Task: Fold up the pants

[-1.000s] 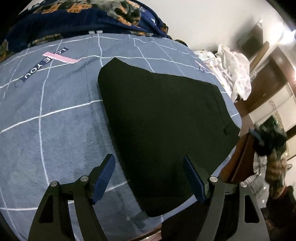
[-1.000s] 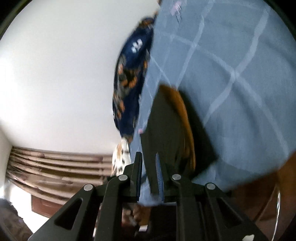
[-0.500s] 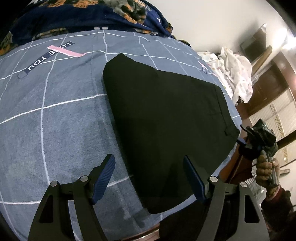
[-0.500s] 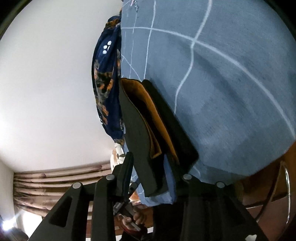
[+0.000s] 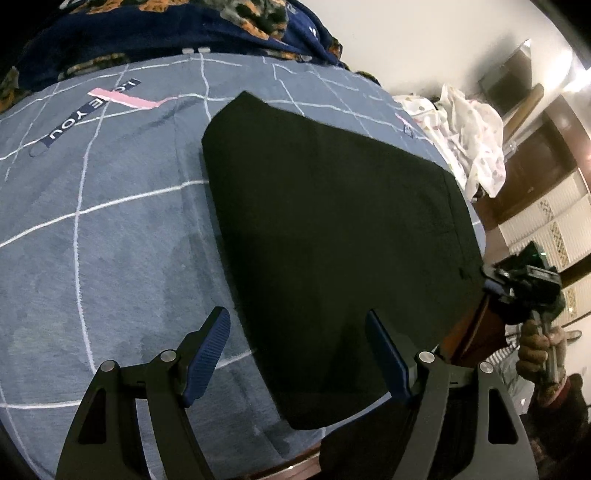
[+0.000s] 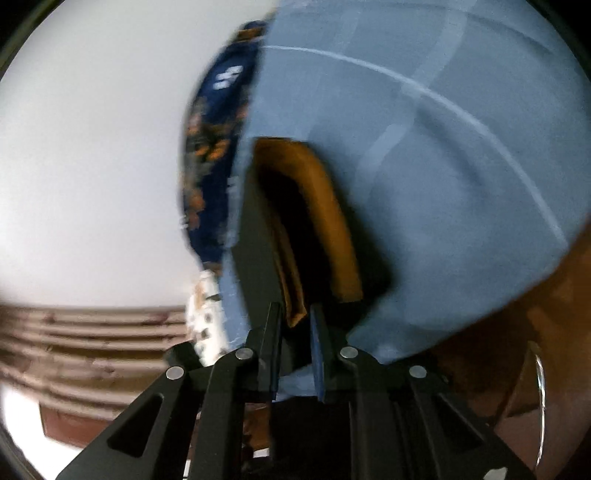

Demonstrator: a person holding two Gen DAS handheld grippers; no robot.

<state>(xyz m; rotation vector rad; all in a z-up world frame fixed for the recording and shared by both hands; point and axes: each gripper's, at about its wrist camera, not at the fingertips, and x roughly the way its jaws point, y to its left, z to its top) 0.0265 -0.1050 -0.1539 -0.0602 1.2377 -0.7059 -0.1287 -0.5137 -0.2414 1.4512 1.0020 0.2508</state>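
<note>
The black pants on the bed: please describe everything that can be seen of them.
The black pants lie folded flat on the blue-grey checked bedsheet, a dark matte fabric with an orange-brown lining showing at the open waist. The right gripper, whose jaws have just been closing, pinches that waist edge at the bed's side. The left gripper hovers open above the near end, not touching.

"YOU" on navy strip (image 5: pixel 75 120) printed on bedsheet (image 5: pixel 110 240).

Bed covered in a grey-blue sheet with white grid lines (image 5: pixel 110 229), folded black pants (image 5: pixel 332 251) lying flat across its near corner, rumpled navy blanket with orange pattern (image 5: pixel 155 33) heaped along the far edge, white dotted cloth (image 5: pixel 472 147) bunched at the right side
</note>
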